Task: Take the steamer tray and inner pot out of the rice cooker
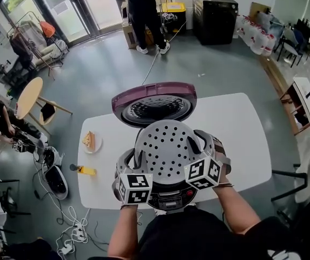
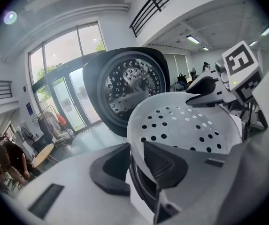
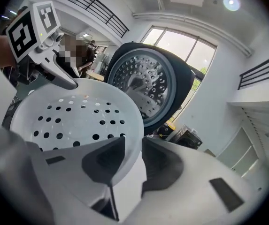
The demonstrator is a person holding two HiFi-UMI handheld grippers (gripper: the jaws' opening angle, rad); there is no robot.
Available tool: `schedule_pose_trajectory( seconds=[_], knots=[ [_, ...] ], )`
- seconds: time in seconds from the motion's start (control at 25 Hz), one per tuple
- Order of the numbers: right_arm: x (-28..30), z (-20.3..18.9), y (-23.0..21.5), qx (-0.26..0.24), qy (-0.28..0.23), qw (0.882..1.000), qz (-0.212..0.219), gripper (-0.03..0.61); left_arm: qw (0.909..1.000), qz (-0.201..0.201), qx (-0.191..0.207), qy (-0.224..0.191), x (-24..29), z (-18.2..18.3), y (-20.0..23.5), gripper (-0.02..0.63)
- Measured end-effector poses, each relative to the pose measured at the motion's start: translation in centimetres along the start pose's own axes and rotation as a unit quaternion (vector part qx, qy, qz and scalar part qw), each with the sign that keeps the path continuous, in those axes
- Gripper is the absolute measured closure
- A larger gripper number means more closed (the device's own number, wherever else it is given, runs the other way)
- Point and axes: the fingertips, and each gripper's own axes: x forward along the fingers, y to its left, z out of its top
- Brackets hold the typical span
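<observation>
Clamping steamer tray (image 1: 168,145) rim, left hand-held gripper (image 2: 136,165) and right hand-held gripper (image 3: 133,161), rice cooker (image 1: 168,202) body mostly hidden beneath.

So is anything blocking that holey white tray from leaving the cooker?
Nothing visible. The lid stands open behind the steamer tray, not over it, and the left gripper and right gripper each clamp its rim.

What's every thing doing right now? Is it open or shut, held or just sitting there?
lid: open, standing up behind the cooker.
steamer tray: held by its rim on both sides.
left gripper: shut on the tray's rim.
right gripper: shut on the tray's rim.
rice cooker: sitting on the table, uncovered.
plate: on the table, with a piece of food on it.
</observation>
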Motion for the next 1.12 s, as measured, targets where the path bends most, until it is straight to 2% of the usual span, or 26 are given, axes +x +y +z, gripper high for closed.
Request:
schedule_pose_trajectory(
  seconds=[0.28,0.6,0.84,1.12],
  knots=[
    [-1.2,-1.3,-3.0,0.006,-0.007,1.000,-0.003,0.469,0.9999,-0.004,0.006,-0.010,-0.3,2.9,-2.2,0.523],
    [-3.0,-4.9,-8.5,0.016,0.008,0.999,-0.031,0.471,0.9983,-0.034,0.042,-0.022,1.7,7.4,-7.1,0.517],
    [-5.2,-10.0,-12.5,0.033,0.047,0.996,-0.062,0.474,0.9944,-0.082,0.054,-0.039,3.4,10.7,-12.7,0.515],
    [-8.7,-17.7,-17.6,0.050,0.102,0.987,-0.114,0.474,0.9859,-0.137,0.078,-0.055,6.0,14.6,-21.3,0.518]
  ],
)
